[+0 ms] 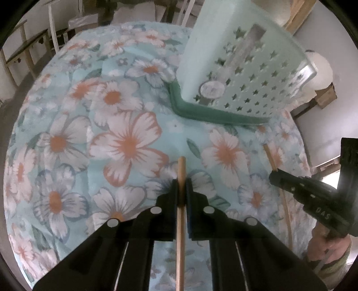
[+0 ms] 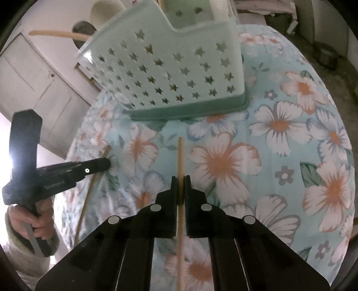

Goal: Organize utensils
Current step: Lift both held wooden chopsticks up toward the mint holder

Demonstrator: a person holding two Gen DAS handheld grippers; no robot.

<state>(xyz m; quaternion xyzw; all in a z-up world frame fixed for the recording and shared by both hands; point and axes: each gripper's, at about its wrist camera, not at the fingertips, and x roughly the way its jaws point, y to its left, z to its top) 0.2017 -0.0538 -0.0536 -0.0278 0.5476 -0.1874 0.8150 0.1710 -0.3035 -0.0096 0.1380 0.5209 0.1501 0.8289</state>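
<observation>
My left gripper (image 1: 181,181) is shut on a thin wooden stick (image 1: 181,166) that pokes out past its fingertips over the floral tablecloth. My right gripper (image 2: 180,179) is shut on a second, similar wooden stick (image 2: 180,154). The pale green utensil caddy (image 1: 246,73) with star-shaped holes stands on a darker green base (image 1: 214,116) beyond both grippers. It appears again in the right wrist view as the caddy (image 2: 170,73). In each view the other gripper shows at the side, the right gripper (image 1: 274,175) and the left gripper (image 2: 107,163), each with its stick.
The round table wears a blue floral cloth (image 1: 125,143); its edge curves close by the caddy. A curved wooden handle (image 2: 56,33) and a white round object (image 2: 105,11) sit behind the caddy. A person's hand (image 2: 35,223) grips the left tool's handle. White doors (image 2: 33,78) stand beyond the table.
</observation>
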